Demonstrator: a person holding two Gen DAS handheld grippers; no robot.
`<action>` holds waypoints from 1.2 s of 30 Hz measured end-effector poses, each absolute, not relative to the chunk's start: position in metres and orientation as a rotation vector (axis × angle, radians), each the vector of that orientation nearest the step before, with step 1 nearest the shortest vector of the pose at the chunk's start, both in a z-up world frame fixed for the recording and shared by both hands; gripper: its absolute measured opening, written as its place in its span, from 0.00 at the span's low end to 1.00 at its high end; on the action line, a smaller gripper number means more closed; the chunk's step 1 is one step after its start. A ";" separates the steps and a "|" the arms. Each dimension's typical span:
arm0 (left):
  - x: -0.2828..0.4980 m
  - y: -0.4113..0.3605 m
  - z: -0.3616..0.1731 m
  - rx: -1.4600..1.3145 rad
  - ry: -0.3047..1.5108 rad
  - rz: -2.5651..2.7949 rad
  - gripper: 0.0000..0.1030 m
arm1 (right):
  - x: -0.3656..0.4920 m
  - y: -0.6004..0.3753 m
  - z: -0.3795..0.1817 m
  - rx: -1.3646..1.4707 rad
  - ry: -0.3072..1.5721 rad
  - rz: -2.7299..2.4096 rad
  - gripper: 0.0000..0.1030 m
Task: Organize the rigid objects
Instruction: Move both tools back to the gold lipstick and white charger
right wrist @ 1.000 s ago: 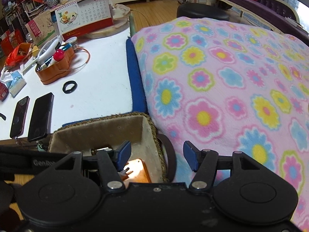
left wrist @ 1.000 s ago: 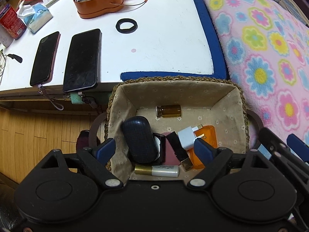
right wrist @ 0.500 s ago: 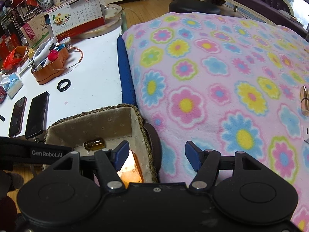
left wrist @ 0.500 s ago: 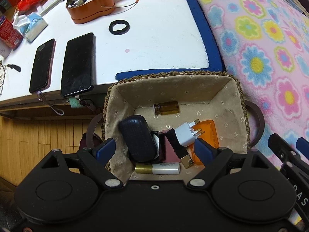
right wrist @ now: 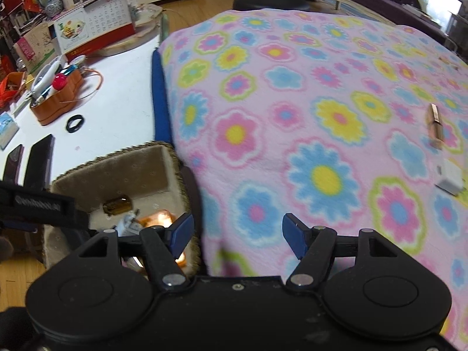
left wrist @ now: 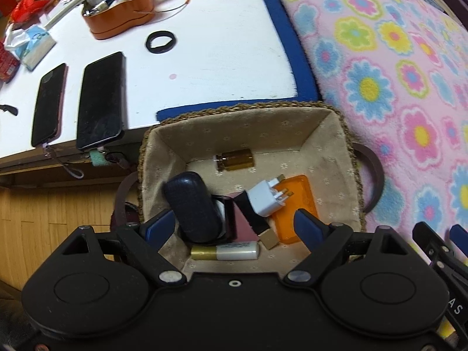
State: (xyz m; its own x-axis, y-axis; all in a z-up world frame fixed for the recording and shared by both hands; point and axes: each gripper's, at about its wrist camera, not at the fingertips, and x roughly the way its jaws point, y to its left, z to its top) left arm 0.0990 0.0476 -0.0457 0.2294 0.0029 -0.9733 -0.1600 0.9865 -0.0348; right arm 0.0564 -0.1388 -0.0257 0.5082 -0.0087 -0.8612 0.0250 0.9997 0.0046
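Observation:
A lined wicker basket (left wrist: 336,134) sits at the blanket's edge and holds a brown vial (left wrist: 235,159), a dark blue case (left wrist: 191,207), a white plug adapter (left wrist: 264,197), an orange lid (left wrist: 295,193) and a gold-and-white tube (left wrist: 225,252). My left gripper (left wrist: 234,225) is open and empty above the basket's near side. My right gripper (right wrist: 237,234) is open and empty over the blanket, right of the basket (right wrist: 117,163). A gold lipstick (right wrist: 434,124) and a white adapter (right wrist: 449,180) lie on the blanket at the far right.
The flowered pink blanket (right wrist: 292,117) covers the bed. A white table (left wrist: 190,58) at the left carries two phones (left wrist: 99,99), a black ring (left wrist: 161,41), an orange pen holder (left wrist: 122,14) and a tissue pack (left wrist: 32,46). Wooden floor lies below the table edge.
The right gripper has swung to the right across the blanket, bringing the lipstick and white adapter into view. The left gripper has pulled back slightly above the basket. Both stay open.

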 end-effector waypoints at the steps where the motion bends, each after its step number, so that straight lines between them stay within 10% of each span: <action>1: 0.099 0.045 -0.045 -0.135 1.335 0.099 0.82 | 0.053 -0.145 -0.026 0.015 1.032 -0.038 0.66; 24: 0.081 -0.013 -0.042 0.100 1.300 -0.054 0.82 | 0.059 -0.320 -0.037 0.007 0.793 -0.605 0.95; 28: 0.080 -0.013 -0.042 0.108 1.294 -0.055 0.82 | 0.066 -0.330 -0.048 0.039 0.802 -0.559 0.87; 31: 0.078 -0.015 -0.040 0.113 1.283 -0.063 0.82 | 0.053 -0.335 -0.044 0.084 0.772 -0.471 0.55; 36: 0.076 -0.025 -0.036 0.132 1.259 -0.094 0.82 | 0.026 -0.349 -0.041 0.076 0.755 -0.495 0.53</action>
State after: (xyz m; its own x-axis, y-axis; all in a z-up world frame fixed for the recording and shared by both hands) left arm 0.0762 -0.0248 -0.0364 0.3043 0.0018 -0.9526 0.1428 0.9886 0.0475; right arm 0.0257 -0.3487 -0.0408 0.6197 -0.4036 -0.6731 0.4568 0.8829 -0.1087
